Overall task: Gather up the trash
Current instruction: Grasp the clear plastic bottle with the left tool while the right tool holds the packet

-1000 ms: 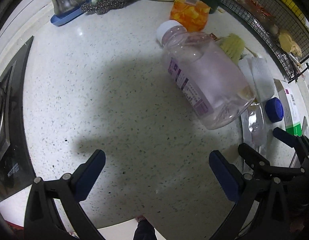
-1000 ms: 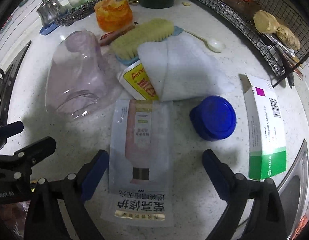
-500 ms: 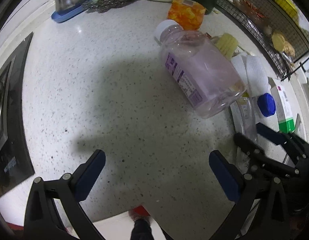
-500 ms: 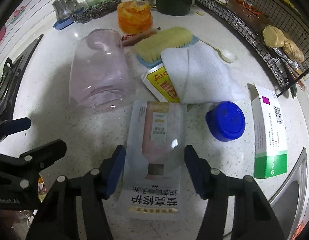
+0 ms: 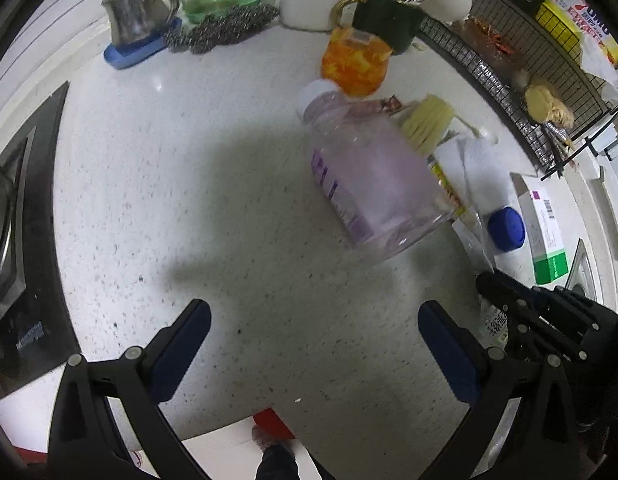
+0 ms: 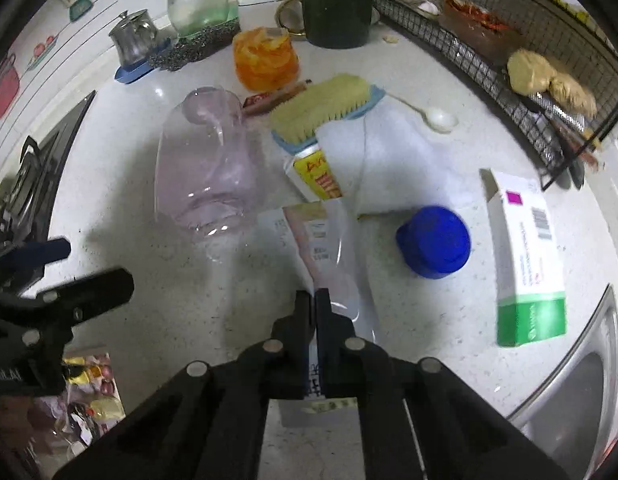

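The sachet [image 6: 327,252], a flat clear-edged packet with a pink panel and printed text, is pinched at its near end in the right gripper [image 6: 313,300]; the jaws have just been closing and now press flat together on it. Its far end lies towards the middle of the counter [image 6: 449,160], its tip just beside a yellow and red carton [image 6: 315,174] half covered by a folded white cloth [image 6: 393,160]. To its left an empty clear plastic bottle [image 6: 207,172] lies on its side, its white cap [image 5: 317,92] pointing towards the back edge, near an orange-filled jar [image 6: 267,60]. A scrubbing brush [image 6: 321,106] lies behind the cloth, with a white spoon [image 6: 439,118] beside it. To the right of the sachet sits a blue lid [image 6: 435,242], and further right, near the sink edge, a white and green medicine box [image 6: 527,256]. The left gripper [image 5: 313,340] hangs over bare counter near the front edge, its jaws spread wide with nothing between them.
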Demonstrator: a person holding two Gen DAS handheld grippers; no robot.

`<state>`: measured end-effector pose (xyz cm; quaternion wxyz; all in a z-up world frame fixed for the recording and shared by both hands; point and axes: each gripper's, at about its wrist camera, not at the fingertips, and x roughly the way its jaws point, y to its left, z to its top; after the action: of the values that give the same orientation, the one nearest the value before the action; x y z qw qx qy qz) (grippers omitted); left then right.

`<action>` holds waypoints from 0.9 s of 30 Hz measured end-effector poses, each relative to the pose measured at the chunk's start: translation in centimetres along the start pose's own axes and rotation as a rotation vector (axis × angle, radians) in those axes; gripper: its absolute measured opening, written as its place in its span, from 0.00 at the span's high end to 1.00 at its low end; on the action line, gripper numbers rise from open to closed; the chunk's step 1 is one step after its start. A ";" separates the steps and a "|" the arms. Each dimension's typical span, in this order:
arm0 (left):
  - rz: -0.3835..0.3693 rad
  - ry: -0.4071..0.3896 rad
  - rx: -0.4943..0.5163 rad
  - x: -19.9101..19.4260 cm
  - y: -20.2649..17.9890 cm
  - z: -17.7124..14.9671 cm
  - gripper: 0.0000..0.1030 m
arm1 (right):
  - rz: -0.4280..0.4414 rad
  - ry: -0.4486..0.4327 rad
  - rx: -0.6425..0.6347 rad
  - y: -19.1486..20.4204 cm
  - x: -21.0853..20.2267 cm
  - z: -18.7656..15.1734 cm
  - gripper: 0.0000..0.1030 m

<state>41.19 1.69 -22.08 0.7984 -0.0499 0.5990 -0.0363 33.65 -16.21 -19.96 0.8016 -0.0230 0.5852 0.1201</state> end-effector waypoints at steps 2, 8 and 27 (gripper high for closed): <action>0.007 -0.004 0.006 -0.1 -0.4 0.4 0.00 | 0.030 0.011 0.019 -0.9 -0.1 0.2 0.98; -0.018 -0.014 0.011 -0.4 -1.4 2.1 0.00 | 0.058 -0.046 0.077 -3.7 -2.4 1.2 0.98; -0.018 0.048 -0.133 5.1 -2.9 7.6 0.00 | 0.031 -0.106 0.102 -8.0 -0.9 6.2 0.97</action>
<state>49.93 -1.53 -24.51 0.7782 -0.1073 0.6187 -0.0047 40.97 -22.96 -18.02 0.8298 0.0333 0.5474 0.1035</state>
